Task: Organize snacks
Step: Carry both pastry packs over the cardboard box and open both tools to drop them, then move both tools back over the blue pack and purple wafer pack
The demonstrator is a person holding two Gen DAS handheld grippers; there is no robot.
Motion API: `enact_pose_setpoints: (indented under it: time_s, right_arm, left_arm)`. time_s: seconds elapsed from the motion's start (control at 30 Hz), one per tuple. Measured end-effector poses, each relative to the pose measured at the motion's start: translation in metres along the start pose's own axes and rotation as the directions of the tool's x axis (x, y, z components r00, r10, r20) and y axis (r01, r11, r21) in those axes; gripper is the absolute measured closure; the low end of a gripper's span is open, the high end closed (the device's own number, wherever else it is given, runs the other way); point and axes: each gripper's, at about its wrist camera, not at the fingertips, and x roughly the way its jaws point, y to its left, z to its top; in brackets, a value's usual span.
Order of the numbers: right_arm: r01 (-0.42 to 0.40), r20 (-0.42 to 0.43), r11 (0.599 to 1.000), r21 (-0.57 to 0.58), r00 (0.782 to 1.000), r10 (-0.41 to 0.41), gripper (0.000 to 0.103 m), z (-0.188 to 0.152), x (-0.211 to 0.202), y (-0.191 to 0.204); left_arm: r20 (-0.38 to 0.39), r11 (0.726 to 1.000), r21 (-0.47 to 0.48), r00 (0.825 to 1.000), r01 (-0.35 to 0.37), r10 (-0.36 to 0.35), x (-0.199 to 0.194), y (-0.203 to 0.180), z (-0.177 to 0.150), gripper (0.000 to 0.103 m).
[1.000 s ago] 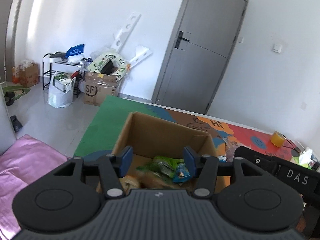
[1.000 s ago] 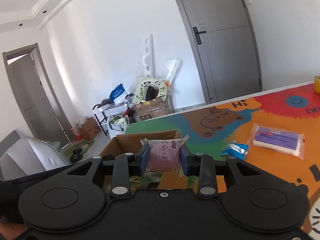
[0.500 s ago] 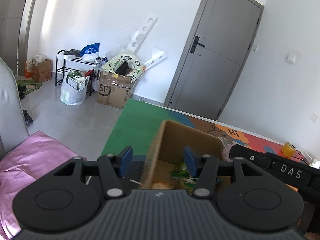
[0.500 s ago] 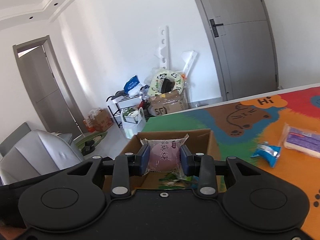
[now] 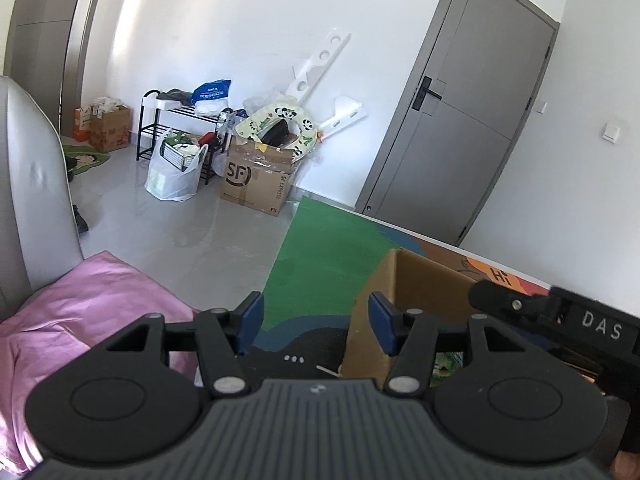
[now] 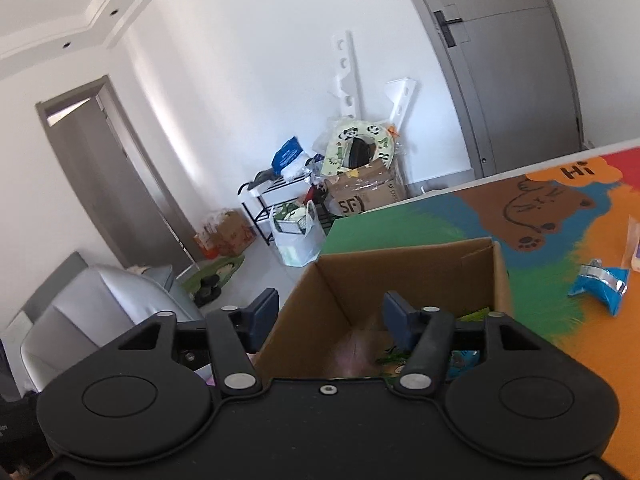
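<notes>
An open cardboard box (image 6: 400,264) stands on the colourful play mat (image 6: 600,360), right under my right gripper (image 6: 330,310). Its jaws are opening, and the pads touch nothing. A blurred pink snack packet (image 6: 354,354) lies below them inside the box, beside green snack bags (image 6: 474,314). On the mat to the right of the box lie a blue snack packet (image 6: 600,284) and a clear one (image 6: 634,244) at the picture's edge. My left gripper (image 5: 316,320) is open and empty, just left of the box (image 5: 424,280). The right gripper's black body (image 5: 560,320) shows over the box.
A pink cloth (image 5: 80,320) and a grey chair back (image 5: 32,200) are at the left. On the floor beyond the mat stand an SF carton (image 5: 256,184), a white bag (image 5: 172,176) and a black rack (image 5: 176,120). A grey door (image 5: 472,120) is shut.
My right gripper has opened and let go of the pink packet, which has dropped into the box. The left gripper has swung left, off the box's opening to its left wall.
</notes>
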Motion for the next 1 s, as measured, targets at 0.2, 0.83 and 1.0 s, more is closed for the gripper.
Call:
enact_pose_setpoints:
  time_s: [0.2, 0.83, 1.0]
  right_arm:
    - [0.036, 0.006, 0.999, -0.003, 0.999, -0.036, 0.044, -0.004, -0.019, -0.008]
    - [0.136, 0.034, 0.989, 0.051, 0.990, -0.138, 0.034, -0.013, -0.081, -0.059]
    - [0.158, 0.062, 0.983, 0.088, 0.984, -0.164, 0.016, -0.016, -0.100, -0.078]
  left_arm:
    - [0.001, 0.999, 0.024, 1.000, 0.021, -0.022, -0.002, -0.013, -0.001, 0.041]
    - [-0.022, 0.984, 0.141, 0.994, 0.107, -0.105, -0.013, -0.087, -0.024, 0.022]
    - [-0.027, 0.980, 0.158, 0.993, 0.120, -0.117, -0.012, -0.105, -0.030, 0.016]
